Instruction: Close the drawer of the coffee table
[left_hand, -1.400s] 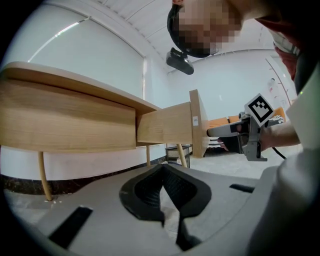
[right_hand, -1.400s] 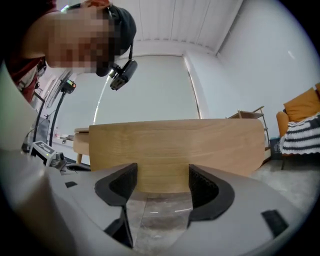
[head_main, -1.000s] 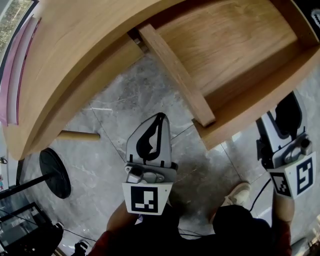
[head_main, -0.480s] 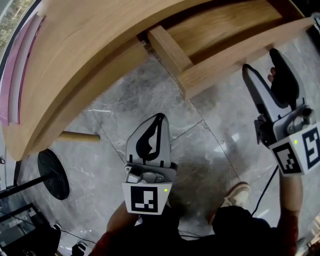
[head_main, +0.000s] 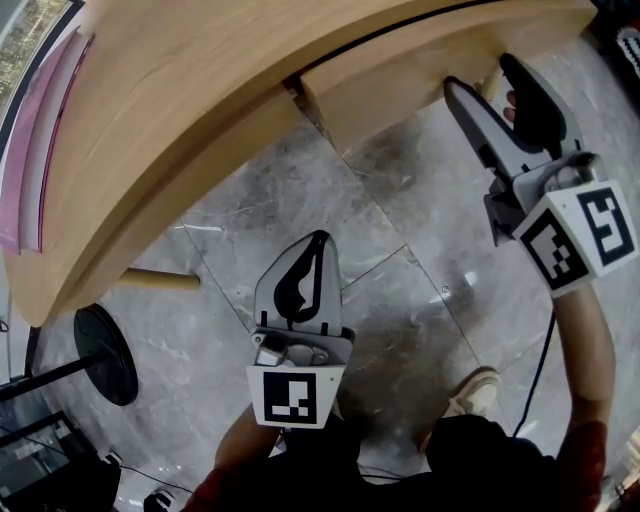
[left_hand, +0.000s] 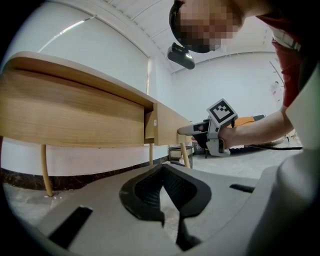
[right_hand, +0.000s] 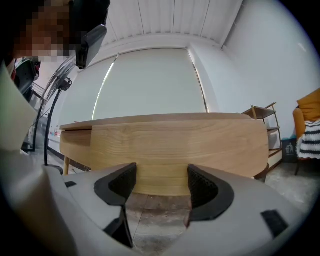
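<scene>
1. Tools, two in all: the left tool (head_main: 319, 236) has its jaws pressed together at the tips with nothing between them. It hangs low over the grey tiled floor (head_main: 400, 250), apart from the desk (head_main: 180, 90).
2. The right tool (head_main: 480, 73) has its jaws spread wide and grips nothing. Its tips sit at the front of the drawer (head_main: 400, 75), whose wood shows between them.
3. One drawer sits almost fully inside the one wooden desk, a corner slightly proud; its inside is hidden.
4. One round black base (head_main: 105, 350) lies on the floor near a desk leg (head_main: 160, 277).
</scene>
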